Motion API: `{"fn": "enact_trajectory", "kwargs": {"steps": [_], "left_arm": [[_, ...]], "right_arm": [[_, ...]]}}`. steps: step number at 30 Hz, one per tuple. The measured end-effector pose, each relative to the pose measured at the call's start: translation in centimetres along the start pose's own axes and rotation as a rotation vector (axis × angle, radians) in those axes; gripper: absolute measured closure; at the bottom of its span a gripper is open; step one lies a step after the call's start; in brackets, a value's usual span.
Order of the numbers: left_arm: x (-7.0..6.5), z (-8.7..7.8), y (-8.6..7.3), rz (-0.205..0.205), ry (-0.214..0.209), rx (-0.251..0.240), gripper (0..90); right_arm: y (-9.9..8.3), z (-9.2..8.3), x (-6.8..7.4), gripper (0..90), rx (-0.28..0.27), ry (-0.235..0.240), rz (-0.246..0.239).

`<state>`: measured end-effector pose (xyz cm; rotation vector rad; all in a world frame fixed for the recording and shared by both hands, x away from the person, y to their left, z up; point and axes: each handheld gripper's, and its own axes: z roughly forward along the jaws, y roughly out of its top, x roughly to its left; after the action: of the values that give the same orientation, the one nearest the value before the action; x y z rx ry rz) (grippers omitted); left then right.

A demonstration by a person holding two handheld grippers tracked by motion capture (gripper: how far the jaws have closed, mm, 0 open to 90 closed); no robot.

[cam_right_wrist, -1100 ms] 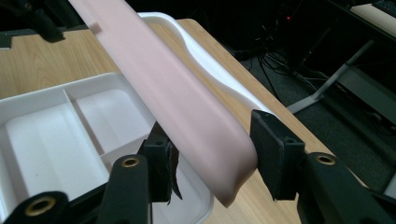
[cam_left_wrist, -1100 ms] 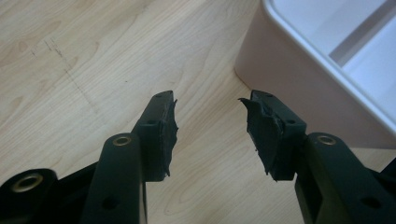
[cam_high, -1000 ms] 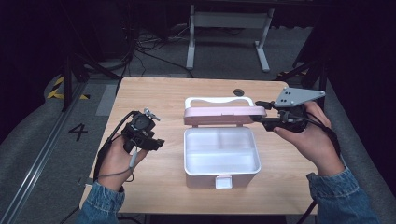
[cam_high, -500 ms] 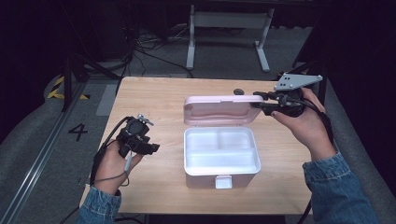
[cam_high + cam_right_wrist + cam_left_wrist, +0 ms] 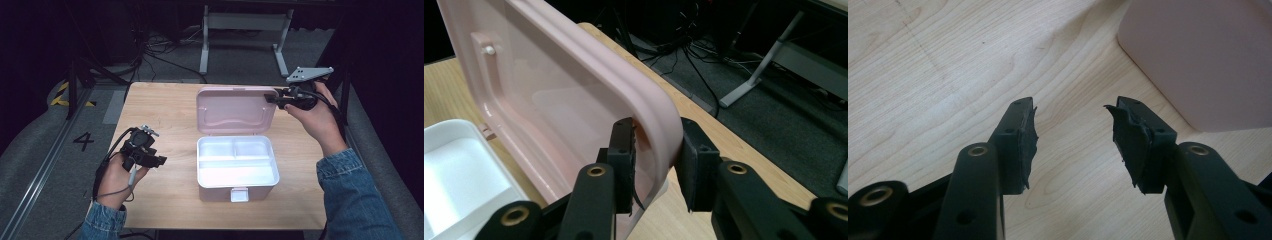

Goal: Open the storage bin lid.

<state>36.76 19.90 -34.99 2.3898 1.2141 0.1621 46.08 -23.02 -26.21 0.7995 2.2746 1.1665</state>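
Seen from the high view: one wooden table (image 5: 165,110), one white box (image 5: 236,167) with one pink hinged lid (image 5: 235,110), two grippers. Box at table centre, slightly toward 5 o'clock, with three white compartments inside and a small latch tab on the front wall at 6 o'clock; near edge of the table just beyond that tab. Lid raised nearly upright at 12 o'clock of the box, inner face toward the person. Right gripper (image 5: 272,98) at 2 o'clock of the box, jaws just closing and now clamped on the lid's rounded upper corner (image 5: 659,132), one pad on the inner face, one on the outer, close to the table's right edge. Left gripper (image 5: 156,161) at 9 o'clock of the box, well apart from it, jaws spread with nothing between them (image 5: 1073,142), bare wood below. Broad open tabletop from 9 to 11 o'clock; narrower strip at 3 o'clock.
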Motion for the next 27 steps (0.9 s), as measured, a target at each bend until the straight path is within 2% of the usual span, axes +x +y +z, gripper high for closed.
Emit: {"fn": "enact_trajectory", "kwargs": {"steps": [4,9,13,16,20,24,27], "left_arm": [[0.3,0.1,-0.1,-0.003,-0.002,0.000,51.9],[0.5,0.2,-0.2,0.005,-0.035,-0.006,51.6],[0.6,0.3,-0.3,-0.001,-0.038,-0.004,51.6],[0.6,0.4,-0.3,0.002,-0.038,-0.001,51.6],[0.6,0.4,-0.3,0.001,-0.039,-0.001,51.6],[0.6,0.4,-0.4,0.002,-0.040,-0.001,51.6],[0.6,0.2,-0.4,0.003,-0.035,-0.003,51.6]], "right_arm": [[-0.2,1.3,-1.0,70.3,-0.005,0.001,0.031],[-0.5,2.3,-2.1,69.8,0.030,-0.006,0.102],[-0.9,3.0,-2.9,68.8,0.047,0.003,0.129],[-1.3,4.2,-3.5,66.7,0.087,-0.022,0.122],[-1.7,5.2,-3.7,65.2,0.116,-0.043,0.107],[-2.6,6.3,-4.0,63.9,0.141,-0.051,0.120],[-3.1,7.0,-4.2,64.0,0.169,-0.059,0.109]]}}
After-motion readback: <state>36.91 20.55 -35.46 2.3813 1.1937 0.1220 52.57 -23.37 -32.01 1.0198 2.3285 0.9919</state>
